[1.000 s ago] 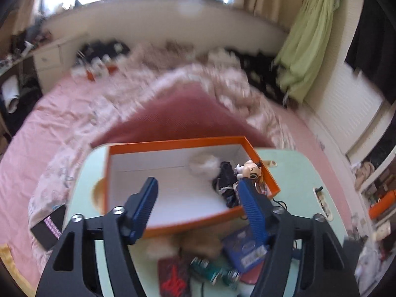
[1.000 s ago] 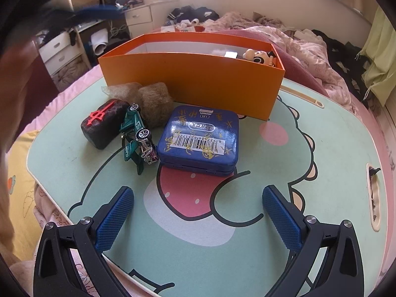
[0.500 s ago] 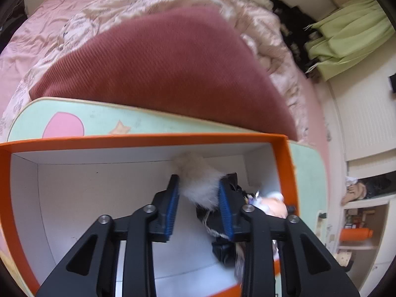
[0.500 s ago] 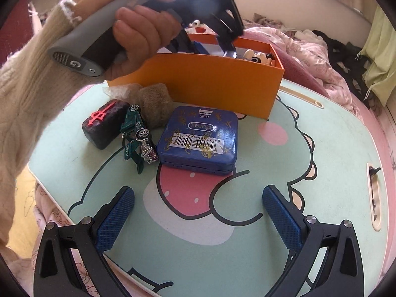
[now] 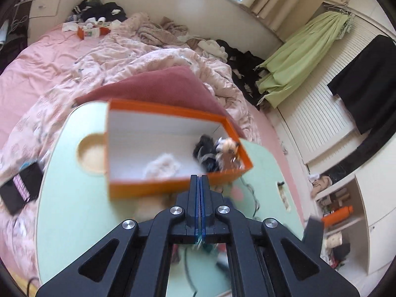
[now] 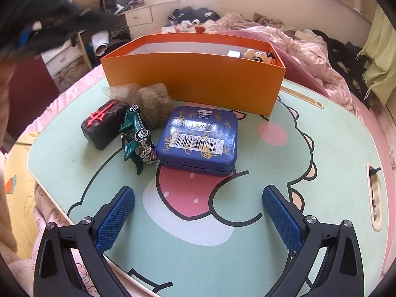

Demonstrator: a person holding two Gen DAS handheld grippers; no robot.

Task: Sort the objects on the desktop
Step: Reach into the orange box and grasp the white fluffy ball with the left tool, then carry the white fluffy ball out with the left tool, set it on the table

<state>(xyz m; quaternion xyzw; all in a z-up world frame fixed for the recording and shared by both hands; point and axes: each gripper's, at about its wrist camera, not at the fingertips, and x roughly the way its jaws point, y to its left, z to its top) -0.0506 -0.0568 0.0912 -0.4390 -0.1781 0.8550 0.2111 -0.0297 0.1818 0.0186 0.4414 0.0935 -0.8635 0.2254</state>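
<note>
The blue tin (image 6: 196,139) lies straight ahead of the wide-open right gripper (image 6: 198,219); the left gripper (image 5: 199,183) is clenched empty.

Both grippers look like the same build. The left gripper (image 5: 199,185) has matte black angular arms with triangular cutouts, four round silver screws across the linkage, and thin blue pads that only show as a narrow strip down the middle. The right gripper (image 6: 198,210) has the same black frame with cutouts and small silver screws just behind its fingers (image 6: 115,219), which carry bright blue pads with a fine knurled diamond texture and rounded tips.
</note>
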